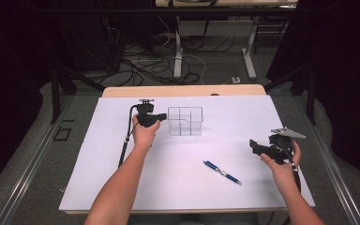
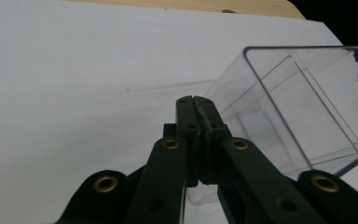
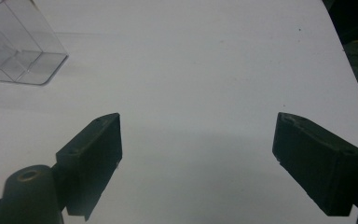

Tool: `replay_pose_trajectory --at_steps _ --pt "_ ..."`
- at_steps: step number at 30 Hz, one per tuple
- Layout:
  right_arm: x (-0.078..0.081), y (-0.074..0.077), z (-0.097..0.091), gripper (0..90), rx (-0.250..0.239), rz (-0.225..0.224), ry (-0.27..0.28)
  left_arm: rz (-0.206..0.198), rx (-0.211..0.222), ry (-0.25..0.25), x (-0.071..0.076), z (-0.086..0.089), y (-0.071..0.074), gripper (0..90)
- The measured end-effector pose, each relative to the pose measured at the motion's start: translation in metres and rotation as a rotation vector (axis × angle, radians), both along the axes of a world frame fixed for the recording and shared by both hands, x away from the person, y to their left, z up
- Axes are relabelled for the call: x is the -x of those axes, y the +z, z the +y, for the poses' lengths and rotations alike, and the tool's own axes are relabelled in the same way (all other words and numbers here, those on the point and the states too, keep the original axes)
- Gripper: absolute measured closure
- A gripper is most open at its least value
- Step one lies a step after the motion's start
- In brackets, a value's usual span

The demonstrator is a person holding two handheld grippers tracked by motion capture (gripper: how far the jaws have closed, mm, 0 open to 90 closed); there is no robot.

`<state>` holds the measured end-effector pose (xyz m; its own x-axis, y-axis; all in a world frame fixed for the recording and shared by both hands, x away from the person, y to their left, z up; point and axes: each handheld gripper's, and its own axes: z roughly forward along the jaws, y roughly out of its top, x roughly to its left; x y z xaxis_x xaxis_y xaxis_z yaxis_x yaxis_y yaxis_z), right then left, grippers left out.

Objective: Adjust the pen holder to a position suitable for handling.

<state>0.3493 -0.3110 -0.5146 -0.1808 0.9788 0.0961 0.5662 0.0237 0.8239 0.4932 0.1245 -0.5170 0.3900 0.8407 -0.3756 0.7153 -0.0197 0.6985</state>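
Left gripper: sits in the upper middle of the high view, its tip right at the left wall of the clear divided box. In the left gripper view the jaws are pressed fully together at centre frame, with the left gripper meeting the near wall of the clear divided box, which fills the right half of that frame. Whether the thin plastic wall is pinched between the pads or merely lies against them I cannot tell.

Right gripper: lower right of the high view, well apart from the box. Right gripper view: right gripper jaws spread wide, nothing between them, bare white table cover ahead; a corner of the clear divided box shows at the upper left.

Blue pen: lies on the white table cover, lower centre of the high view, between the two forearms, nearer the right gripper, touching neither.
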Motion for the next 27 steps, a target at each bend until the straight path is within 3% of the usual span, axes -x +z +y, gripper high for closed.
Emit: replay_pose_trajectory --at_steps 4,12,15,21,27 --pt "0.001 0.002 0.002 17.8 0.025 -0.023 0.025 -0.009 -0.01 0.008 0.003 0.007 0.006 90.0" --pt "0.002 0.007 0.01 23.4 0.039 -0.025 0.08 -0.05 -0.022 0.016 0.013 0.015 0.023 83.1" --pt "0.004 0.011 0.015 25.9 0.038 -0.033 0.109 -0.07 -0.041 0.014 0.018 0.017 0.03 78.9" --pt "0.006 0.017 0.024 27.8 0.065 -0.024 0.19 -0.082 -0.032 0.002 0.029 0.021 0.041 69.1" --pt "0.008 0.023 0.031 29.7 0.083 -0.023 0.244 -0.104 -0.044 -0.007 0.042 0.022 0.05 54.5"
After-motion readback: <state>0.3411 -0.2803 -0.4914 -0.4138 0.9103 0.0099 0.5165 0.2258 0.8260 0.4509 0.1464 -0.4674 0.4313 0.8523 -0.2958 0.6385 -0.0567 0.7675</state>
